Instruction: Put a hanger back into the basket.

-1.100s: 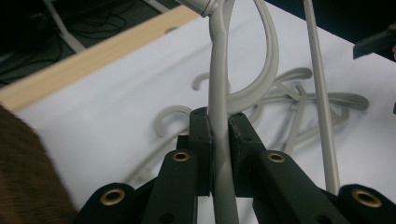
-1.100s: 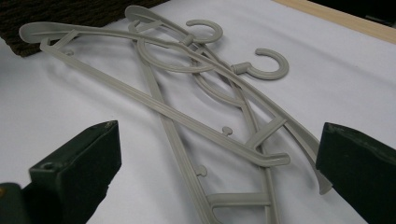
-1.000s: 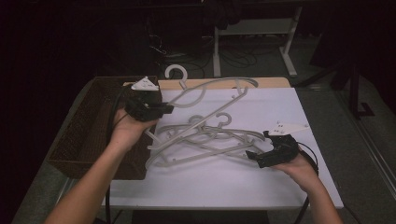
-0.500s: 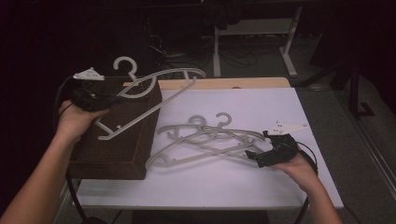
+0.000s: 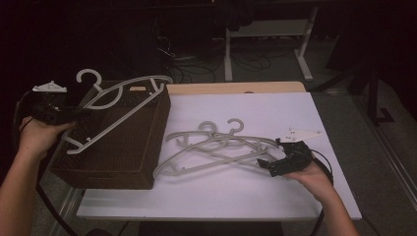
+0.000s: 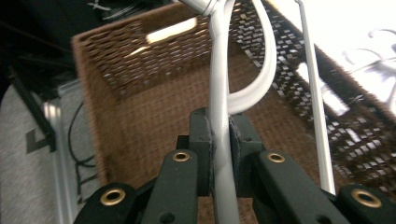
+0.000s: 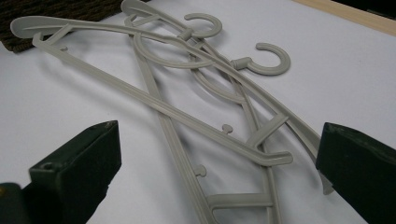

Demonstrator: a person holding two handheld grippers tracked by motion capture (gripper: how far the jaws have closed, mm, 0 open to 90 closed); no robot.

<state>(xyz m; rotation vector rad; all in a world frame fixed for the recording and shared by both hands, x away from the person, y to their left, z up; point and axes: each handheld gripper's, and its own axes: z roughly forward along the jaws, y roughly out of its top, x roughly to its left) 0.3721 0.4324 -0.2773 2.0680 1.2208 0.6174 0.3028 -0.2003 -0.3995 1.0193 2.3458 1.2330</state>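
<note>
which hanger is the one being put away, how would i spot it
Start at the brown wicker basket at the left end of the white table. The hanger hangs tilted over its open top, clamped in the left gripper. It is lighter than the two hangers on the table, which lie flat and overlapping.

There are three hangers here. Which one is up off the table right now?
The white hanger, clamped in the left tongs and held over the brown wicker basket. The two grey hangers lie crossed on the white table, by the open right tongs.

Dim room, bright white tabletop (image 5: 236,113); near fingers (image 6: 205,140) blurred.
</note>
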